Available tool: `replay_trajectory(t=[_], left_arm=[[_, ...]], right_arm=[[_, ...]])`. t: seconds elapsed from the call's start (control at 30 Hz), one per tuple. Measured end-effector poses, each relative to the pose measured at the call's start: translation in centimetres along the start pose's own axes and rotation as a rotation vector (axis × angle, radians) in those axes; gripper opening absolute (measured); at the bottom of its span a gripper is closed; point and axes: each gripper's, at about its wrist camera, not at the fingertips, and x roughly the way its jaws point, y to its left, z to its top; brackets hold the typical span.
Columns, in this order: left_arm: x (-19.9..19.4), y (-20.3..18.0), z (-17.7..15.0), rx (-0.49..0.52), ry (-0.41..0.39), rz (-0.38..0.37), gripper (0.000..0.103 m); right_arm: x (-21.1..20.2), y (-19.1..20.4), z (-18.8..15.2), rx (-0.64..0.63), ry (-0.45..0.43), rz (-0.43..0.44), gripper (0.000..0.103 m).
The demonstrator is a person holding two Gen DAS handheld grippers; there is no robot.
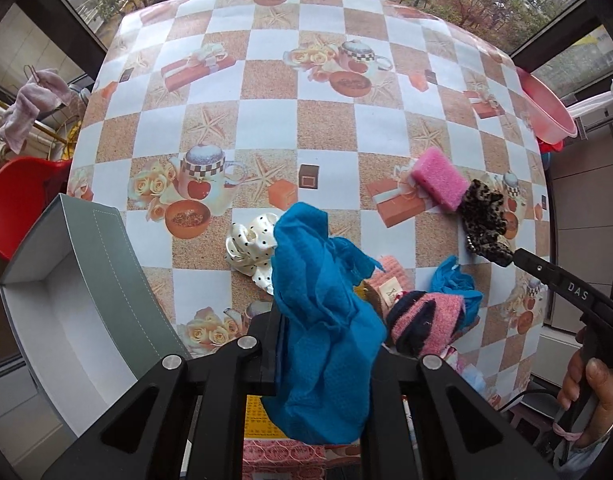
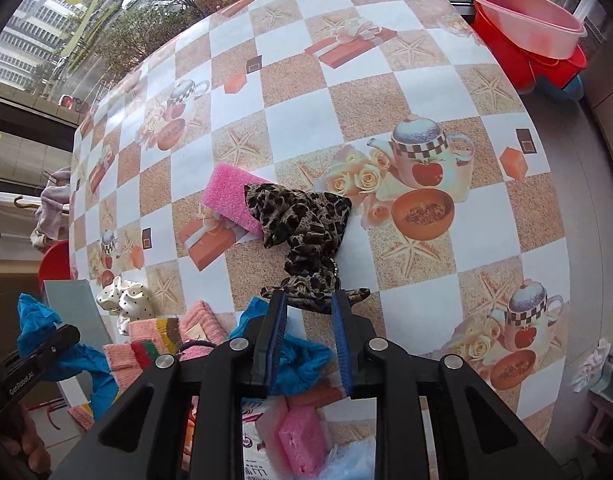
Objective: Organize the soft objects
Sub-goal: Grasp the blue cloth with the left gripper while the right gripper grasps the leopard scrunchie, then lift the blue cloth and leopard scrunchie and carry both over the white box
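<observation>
My left gripper (image 1: 330,312) is shut on a blue cloth (image 1: 322,320), which hangs from it above the table, beside the open grey box (image 1: 86,288) at the left. My right gripper (image 2: 308,300) has its fingers around the near end of a leopard-print scrunchie (image 2: 306,232); it also shows in the left wrist view (image 1: 484,220). A pink sponge (image 2: 230,196) lies against the scrunchie's far side. A white polka-dot scrunchie (image 1: 250,248), pink knitted socks (image 1: 422,320) and another blue cloth (image 2: 294,364) lie near the front edge.
The checkered tablecloth (image 1: 306,100) covers the table. A pink basin (image 2: 526,20) on red tubs stands beyond the far right edge. A red stool (image 1: 18,200) stands left. More sponges and packets (image 2: 298,440) lie below the right gripper.
</observation>
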Motion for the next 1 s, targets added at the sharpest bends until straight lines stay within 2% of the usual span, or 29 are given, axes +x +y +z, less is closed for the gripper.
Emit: replay_trajectory(t=[0.2,0.23,0.27,0.3,0.33,0.4,0.5,0.53,0.6,0.63,0.67,0.73,1.0], left_arm=[[-1.3,-1.9,-0.5,0.017,-0.041,0.002,0.014],[-1.6,-2.0,-0.5,0.018,-0.047,0.006,0.014],[-1.8,-2.2,-0.6,0.019,-0.053,0.011,0.014],[-2.1,-2.2,-0.7,0.016,-0.057,0.010,0.014],[-2.4,-2.3,-0.8,0.014,-0.063,0.009,0.014],[-3.3,-2.5,-1.2,0.011,-0.078,0.007,0.014],[-4.2,-3.0,-1.9,0.017,-0.091,0.004,0.014],[-4.4,-3.2,-2.2,0.020,-0.091,0.000,0.014],[-4.8,-3.7,-2.8,0.032,-0.093,-0.006,0.014],[-5.0,-4.0,-3.2,0.039,-0.095,-0.007,0.014],[-5.1,-4.3,-3.5,0.047,-0.097,-0.005,0.014],[-5.2,-5.1,-4.1,0.065,-0.094,-0.005,0.014],[-4.9,-8.6,-6.3,0.134,-0.055,-0.027,0.014]], right_arm=[[-0.6,-0.2,0.0,-0.026,-0.014,0.016,0.026],[-0.5,0.1,0.2,-0.055,-0.023,0.003,0.039],[-0.2,0.6,0.5,-0.089,-0.029,-0.021,0.066],[0.1,1.1,0.8,-0.122,-0.043,-0.049,0.077],[0.5,1.5,1.0,-0.155,-0.065,-0.066,0.082],[1.7,2.2,1.7,-0.202,-0.080,-0.088,0.082],[4.5,2.5,2.9,-0.206,-0.046,-0.105,0.081],[5.5,2.5,3.2,-0.202,-0.026,-0.115,0.080],[7.2,2.1,3.6,-0.182,0.006,-0.127,0.057],[7.9,1.8,3.8,-0.166,0.029,-0.119,0.030],[8.2,1.3,3.8,-0.143,0.039,-0.107,0.025],[7.4,0.6,3.8,-0.103,0.023,-0.078,0.022],[1.5,-2.5,1.8,-0.038,-0.014,0.023,0.022]])
